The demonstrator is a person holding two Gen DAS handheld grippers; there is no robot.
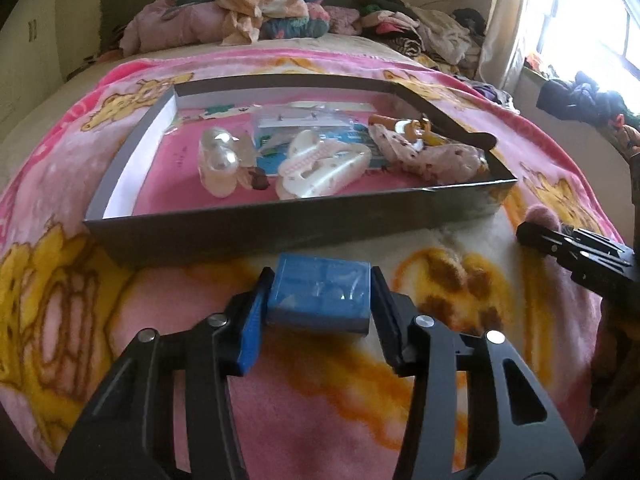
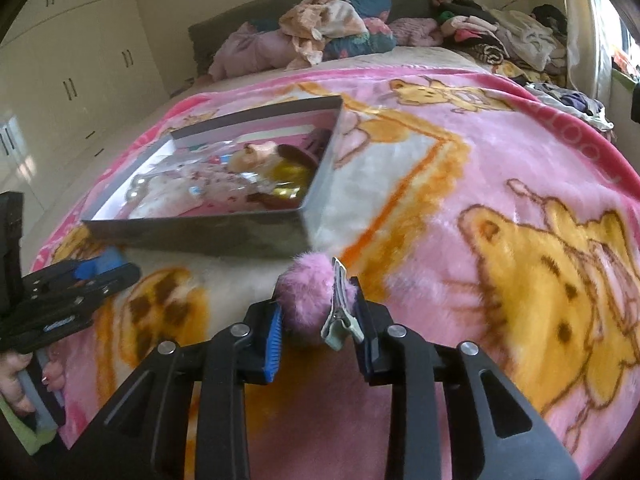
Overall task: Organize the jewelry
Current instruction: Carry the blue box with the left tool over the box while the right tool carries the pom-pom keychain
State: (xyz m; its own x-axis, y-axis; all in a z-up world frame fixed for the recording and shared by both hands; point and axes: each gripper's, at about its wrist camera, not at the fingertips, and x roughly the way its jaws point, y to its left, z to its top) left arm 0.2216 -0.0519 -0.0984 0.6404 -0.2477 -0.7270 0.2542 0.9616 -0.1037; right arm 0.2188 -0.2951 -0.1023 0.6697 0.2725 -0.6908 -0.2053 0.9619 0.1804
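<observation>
While both claws tip downward over a fuzzy pink blanket [image 1: 328, 420] printed with yellow cartoon bears, each one is clamped on something. Left claw [image 1: 320, 300]: black linkage arms with silver rivets, ribbed blue pad on one finger, dark pad on the other; narrow, pads pressed on the two side faces of a small blue box [image 1: 320, 292], flat, rectangular, glossy top with a faint clear window. Box sits square between the fingers, on or just above the blanket, cannot tell which; long axis runs across the claw, finger to finger.

Right claw [image 2: 318, 312]: same build, narrow, closed on a fluffy pink pom-pom hair clip [image 2: 308, 300]. Pom-pom is round and furry, against the blue ribbed pad; the thin silver metal alligator clip [image 2: 340, 308] lies along the other pad, long axis pointing away from the claw, pinch end nearest the camera.

Just ahead of both claws, a shallow rectangular cardboard tray [image 1: 256, 226], dark grey outside walls, white inside, long side facing the left claw. Inside it: pearly round beads [image 1: 218, 160], a white and pink plastic hair claw [image 1: 320, 170], a clear plastic bag [image 1: 304, 122], a speckled fabric scrunchie [image 1: 424, 156], brown-gold pieces at the corner nearest the right claw. A hand [image 2: 16, 376] grips the left claw's handle, seen from the right wrist view. Beyond the tray, piled clothes [image 1: 272, 4] on the bed.
</observation>
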